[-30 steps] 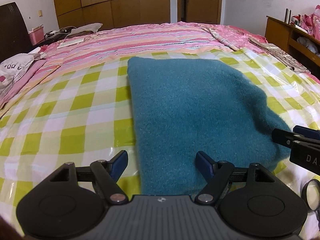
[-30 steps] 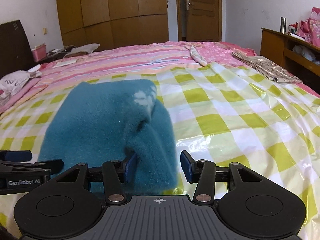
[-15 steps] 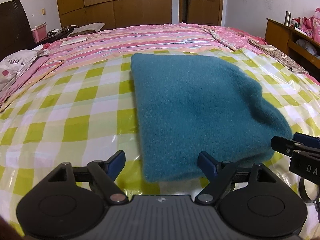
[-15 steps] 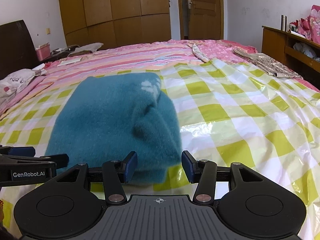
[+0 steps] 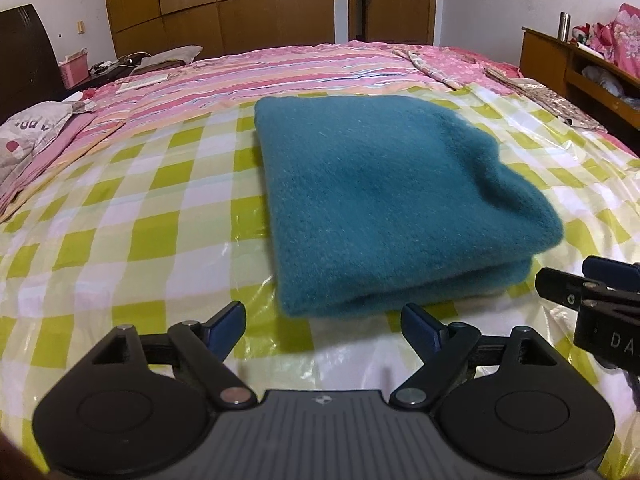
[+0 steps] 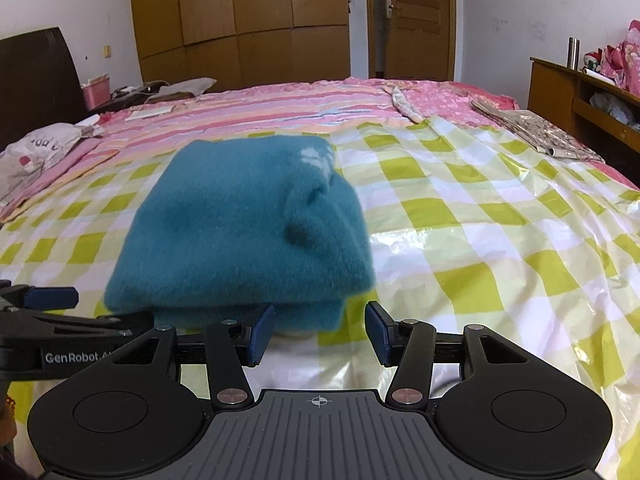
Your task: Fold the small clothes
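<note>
A teal fleece garment [image 5: 380,200] lies folded in layers on the yellow-and-white checked plastic sheet [image 5: 140,216]; a white pattern shows on its far corner [image 6: 316,158]. My left gripper [image 5: 323,316] hangs just short of the fold's near edge. Its jaws are opening, with only the sheet between them. My right gripper [image 6: 320,322] is open at the garment's [image 6: 248,232] near right corner, its pads clear of the fleece. Each gripper shows at the edge of the other's view: the right gripper [image 5: 580,292] and the left gripper [image 6: 48,300].
The sheet covers a bed with a pink striped bedspread [image 5: 280,68]. A pillow [image 5: 36,128] lies at the left and a patterned folded cloth [image 6: 532,132] at the right. A wooden desk [image 6: 580,92] stands right of the bed, with wardrobes [image 6: 240,20] and a door [image 6: 412,16] behind.
Both grippers have drawn back toward me off the garment, which a second ago lay between their fingers. The left jaws stand wider. The folded garment stays on the sheet.
</note>
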Available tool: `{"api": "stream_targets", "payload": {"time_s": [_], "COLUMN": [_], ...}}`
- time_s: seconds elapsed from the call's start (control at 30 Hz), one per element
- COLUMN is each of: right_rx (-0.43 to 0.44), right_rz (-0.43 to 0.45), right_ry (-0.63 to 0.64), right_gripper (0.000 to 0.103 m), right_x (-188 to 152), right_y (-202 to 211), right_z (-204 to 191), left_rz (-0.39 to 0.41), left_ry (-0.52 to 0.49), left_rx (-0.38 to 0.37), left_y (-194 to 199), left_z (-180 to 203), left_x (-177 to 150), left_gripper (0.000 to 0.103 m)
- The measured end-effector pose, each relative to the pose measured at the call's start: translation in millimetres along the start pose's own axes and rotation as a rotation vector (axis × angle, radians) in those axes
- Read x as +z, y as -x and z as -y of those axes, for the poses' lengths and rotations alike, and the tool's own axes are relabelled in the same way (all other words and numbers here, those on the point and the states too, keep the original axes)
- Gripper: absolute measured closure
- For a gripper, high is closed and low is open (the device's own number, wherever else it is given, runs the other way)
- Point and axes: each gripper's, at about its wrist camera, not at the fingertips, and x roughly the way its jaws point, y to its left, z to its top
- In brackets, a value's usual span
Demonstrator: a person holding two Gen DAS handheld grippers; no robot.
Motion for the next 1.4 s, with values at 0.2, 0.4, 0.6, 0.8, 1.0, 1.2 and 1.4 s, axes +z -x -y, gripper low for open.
{"api": "stream_targets", "payload": {"time_s": [0.2, 0.4, 0.6, 0.8, 1.0, 1.2, 1.4], "right_rx": [-0.014, -0.015, -0.01, -0.004, -0.005, 0.004, 0.008], "right_rz": [0.004, 0.002, 0.0, -0.011, -0.025, -0.023, -0.032], "right_ry": [0.006, 0.0, -0.002, -0.003, -0.008, -0.011, -0.008], "right_gripper": [0.053, 0.053, 0.051, 0.049, 0.048, 0.047, 0.046], "right_x": [-8.8, -17.4, -26.9, -36.0, -44.9, -47.6, -48.0], "right_y": [12.8, 21.6, 26.3, 29.8, 29.0, 31.5, 32.4], "right_z": [2.9, 5.6, 7.7, 7.1, 5.8, 4.1, 0.8], "left_rz": [0.006, -0.004, -0.014, -0.024, -0.018, -0.025, -0.019], "left_ry": [0.009, 0.002, 0.005, 0.0, 0.001, -0.012, -0.013], "left_rx": [-0.013, -0.016, -0.026, -0.027, -0.036, -0.028, -0.029], "left_y": [7.0, 10.5, 13.4, 14.6, 17.3, 17.4, 20.7], "left_z": [2.8, 8.0, 9.6, 13.4, 15.4, 19.5, 20.4], "left_x": [-8.5, -18.8, -26.8, -32.6, -36.4, -41.2, -41.2], "left_gripper": [0.012, 0.011, 0.011, 0.004, 0.001, 0.0, 0.0]}}
